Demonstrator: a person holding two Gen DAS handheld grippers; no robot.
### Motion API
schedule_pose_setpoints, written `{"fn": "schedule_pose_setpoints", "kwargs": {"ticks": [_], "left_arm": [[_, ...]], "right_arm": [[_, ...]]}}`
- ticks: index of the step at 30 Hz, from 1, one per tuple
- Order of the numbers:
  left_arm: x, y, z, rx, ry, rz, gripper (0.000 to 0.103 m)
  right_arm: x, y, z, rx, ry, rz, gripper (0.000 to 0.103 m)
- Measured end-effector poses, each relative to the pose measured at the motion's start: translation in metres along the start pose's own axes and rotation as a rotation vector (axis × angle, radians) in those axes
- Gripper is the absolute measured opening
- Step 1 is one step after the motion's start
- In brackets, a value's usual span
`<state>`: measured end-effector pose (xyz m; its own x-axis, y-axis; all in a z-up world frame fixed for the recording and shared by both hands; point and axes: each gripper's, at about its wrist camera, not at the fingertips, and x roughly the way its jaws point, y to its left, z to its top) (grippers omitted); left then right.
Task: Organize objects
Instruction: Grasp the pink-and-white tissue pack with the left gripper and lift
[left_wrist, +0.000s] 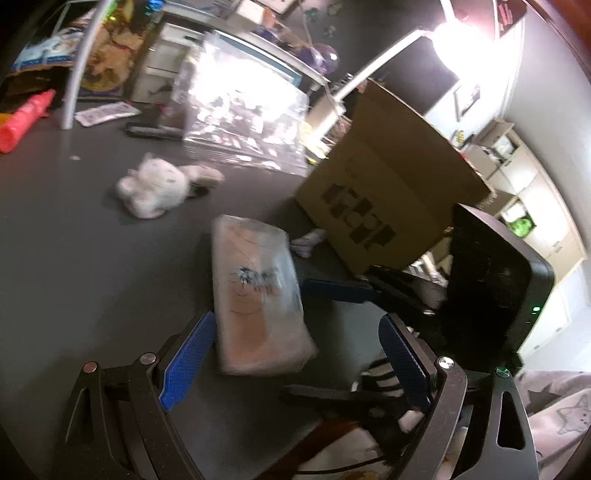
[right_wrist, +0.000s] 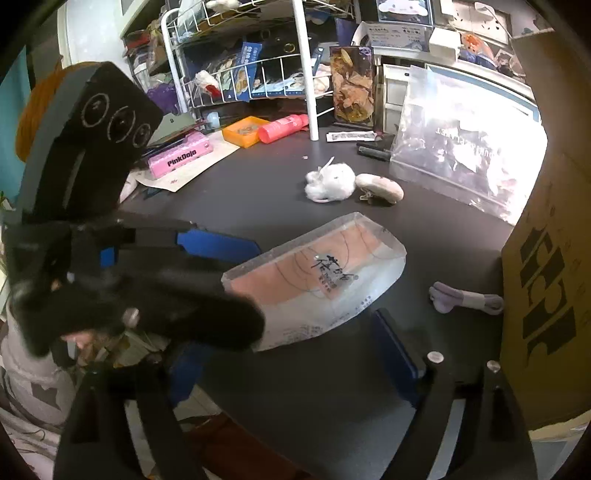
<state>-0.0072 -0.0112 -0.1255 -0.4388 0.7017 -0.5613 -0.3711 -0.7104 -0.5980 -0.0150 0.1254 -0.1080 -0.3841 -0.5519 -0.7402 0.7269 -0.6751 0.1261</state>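
A flat pink packet in clear wrap (left_wrist: 258, 295) (right_wrist: 317, 280) lies on the dark table (left_wrist: 92, 258). My left gripper (left_wrist: 295, 362) is open, its blue pads standing either side of the packet's near end without pressing on it. In the right wrist view the left gripper (right_wrist: 236, 284) reaches in from the left around that same end. My right gripper (right_wrist: 291, 365) is open too, just short of the packet's near edge; its left finger is mostly hidden behind the left gripper. From the left wrist view the right gripper (left_wrist: 327, 341) comes in from the right.
A tall cardboard box (right_wrist: 546, 258) (left_wrist: 388, 184) stands close on the right. Purple socks (right_wrist: 465, 297) lie at its foot. A white plush toy (right_wrist: 328, 182) and a beige item (right_wrist: 380, 188) lie further back. Behind are a clear bag (right_wrist: 461, 147), a pink box (right_wrist: 181, 155) and a wire rack (right_wrist: 258, 55).
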Motion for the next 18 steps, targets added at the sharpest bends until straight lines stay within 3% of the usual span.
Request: {"fn": "schedule_pose_setpoints", "kwargs": {"ticks": [6, 12, 14, 18], "left_arm": [[0.008, -0.010, -0.003, -0.006, 0.029, -0.092, 0.089], [0.007, -0.010, -0.006, -0.028, 0.028, -0.122, 0.089], [0.004, -0.007, -0.007, -0.035, 0.024, -0.109, 0.089], [-0.008, 0.001, -0.009, -0.042, 0.006, 0.018, 0.089]], "right_arm": [[0.002, 0.001, 0.000, -0.011, -0.024, -0.019, 0.092], [0.005, 0.000, 0.003, -0.007, -0.044, -0.020, 0.094], [0.007, 0.001, 0.004, -0.012, -0.049, -0.022, 0.095], [0.012, 0.004, 0.005, -0.014, -0.055, -0.058, 0.095]]}}
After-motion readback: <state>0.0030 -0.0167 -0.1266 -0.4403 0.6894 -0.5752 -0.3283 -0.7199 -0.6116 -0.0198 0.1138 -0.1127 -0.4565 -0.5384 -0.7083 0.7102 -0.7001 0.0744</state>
